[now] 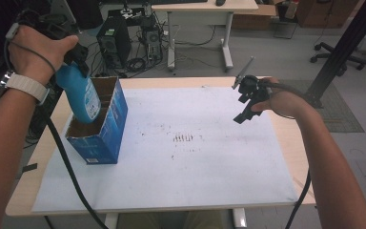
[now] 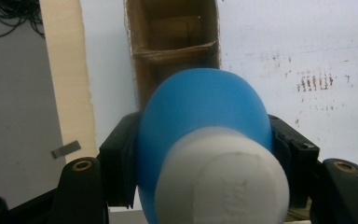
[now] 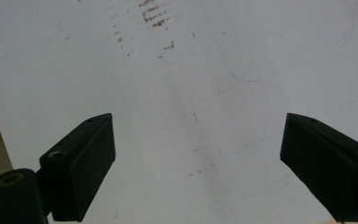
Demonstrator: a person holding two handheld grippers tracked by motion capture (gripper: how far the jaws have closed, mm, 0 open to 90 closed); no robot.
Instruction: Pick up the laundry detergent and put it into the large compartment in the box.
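Jaws above stained white sheet (image 1: 181, 157), cluttered floor

High view looks down over the table (image 1: 181, 191); both claw views hover close, sharing its white sheet (image 3: 177, 70)

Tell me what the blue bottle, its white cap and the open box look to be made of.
Blue bottle: probably plastic, smooth with a soft sheen.
White cap: likely plastic too, matte, with faint raised lettering.
Open box: cardboard, with raw brown inner walls, a frayed divider edge and a glossy blue printed outside.
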